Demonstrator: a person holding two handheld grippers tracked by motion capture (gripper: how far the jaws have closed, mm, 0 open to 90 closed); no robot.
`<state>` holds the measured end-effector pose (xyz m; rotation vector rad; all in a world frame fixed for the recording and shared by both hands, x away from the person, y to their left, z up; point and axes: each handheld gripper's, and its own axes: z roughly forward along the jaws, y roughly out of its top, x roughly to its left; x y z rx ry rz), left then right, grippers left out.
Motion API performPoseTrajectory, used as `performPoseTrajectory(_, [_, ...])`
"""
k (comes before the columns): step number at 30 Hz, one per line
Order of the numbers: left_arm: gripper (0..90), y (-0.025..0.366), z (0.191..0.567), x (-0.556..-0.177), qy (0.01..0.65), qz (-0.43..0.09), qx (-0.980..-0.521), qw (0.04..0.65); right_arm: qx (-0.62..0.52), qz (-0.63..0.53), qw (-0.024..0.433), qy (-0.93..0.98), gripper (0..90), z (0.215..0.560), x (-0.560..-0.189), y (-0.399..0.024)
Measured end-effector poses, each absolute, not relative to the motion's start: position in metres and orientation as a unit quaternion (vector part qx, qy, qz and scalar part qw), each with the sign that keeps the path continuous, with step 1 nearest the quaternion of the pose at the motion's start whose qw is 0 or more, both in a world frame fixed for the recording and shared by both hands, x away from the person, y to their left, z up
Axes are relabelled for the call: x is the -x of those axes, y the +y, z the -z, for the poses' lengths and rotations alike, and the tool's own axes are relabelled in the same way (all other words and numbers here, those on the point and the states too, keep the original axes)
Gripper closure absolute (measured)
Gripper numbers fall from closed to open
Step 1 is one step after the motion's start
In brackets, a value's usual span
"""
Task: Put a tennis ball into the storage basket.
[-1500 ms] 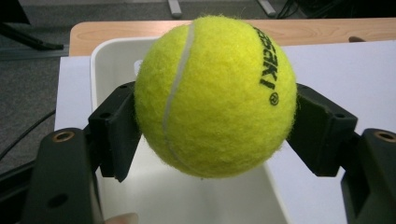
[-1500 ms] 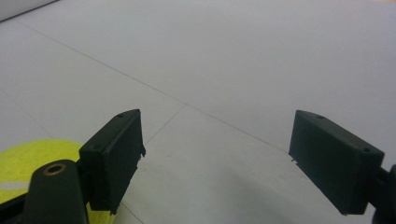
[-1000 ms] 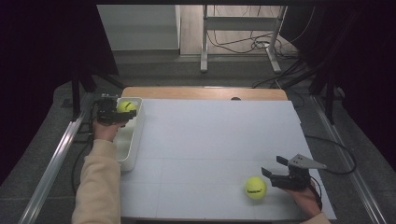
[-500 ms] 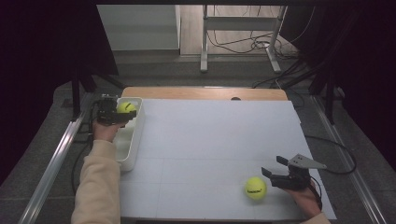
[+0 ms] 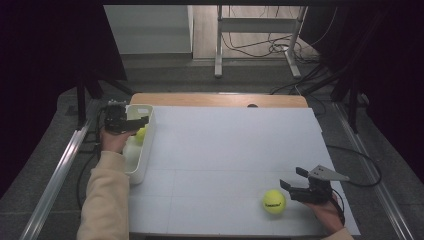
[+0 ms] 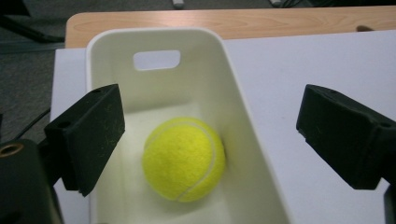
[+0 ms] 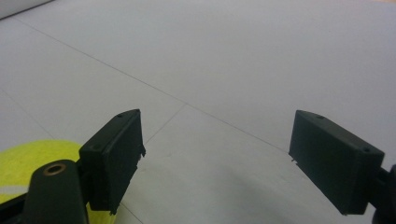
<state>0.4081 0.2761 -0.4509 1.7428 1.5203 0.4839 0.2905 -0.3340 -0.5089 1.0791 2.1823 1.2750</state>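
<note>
Yellow felt: your first tennis ball (image 6: 183, 158) lies on the floor of the white bin (image 6: 243, 140), against its right wall in the left gripper view
Left gripper (image 5: 131, 123): you hold it over the bin's far end; its jaws have just been opening and now stand wide apart, the ball below and between them, the pads clear of it
Second tennis ball (image 5: 274, 201): on the white table sheet (image 5: 225, 150), near the front edge, just beside your right gripper (image 5: 292, 182)
Right gripper: jaws apart, nothing between them; in the right gripper view the ball sits outside the left jaw, not in the gap
Done: one ball in the bin, as I judge it
Left: one ball to pick up and carry across to the bin
Next: you need to line the open right jaws around that ball before closing
</note>
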Motion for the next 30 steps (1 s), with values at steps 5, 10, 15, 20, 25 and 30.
performPoseTrajectory(5, [9.0,0.270,0.448,-0.401,0.579,-0.186,-0.681,0.408,-0.385,-0.454,0.197,0.779,18.0,0.509,-0.290,-0.334])
performPoseTrajectory(10, [9.4,0.266,0.444,-0.396,0.563,-0.184,-0.684,0.425,-0.386,-0.454,0.197,0.778,18.0,0.509,-0.290,-0.334])
performPoseTrajectory(15, [10.5,0.261,0.442,-0.389,0.546,-0.180,-0.680,0.455,-0.386,-0.454,0.197,0.779,18.0,0.509,-0.290,-0.334])
performPoseTrajectory(20, [10.5,0.256,0.443,-0.385,0.529,-0.171,-0.688,0.467,-0.385,-0.456,0.197,0.778,18.0,0.509,-0.290,-0.334])
performPoseTrajectory(25, [10.5,0.251,0.442,-0.380,0.514,-0.168,-0.694,0.475,-0.385,-0.454,0.198,0.779,17.9,0.509,-0.290,-0.334])
performPoseTrajectory(30, [10.4,0.246,0.439,-0.374,0.492,-0.162,-0.694,0.500,-0.384,-0.454,0.199,0.779,18.0,0.509,-0.291,-0.334])
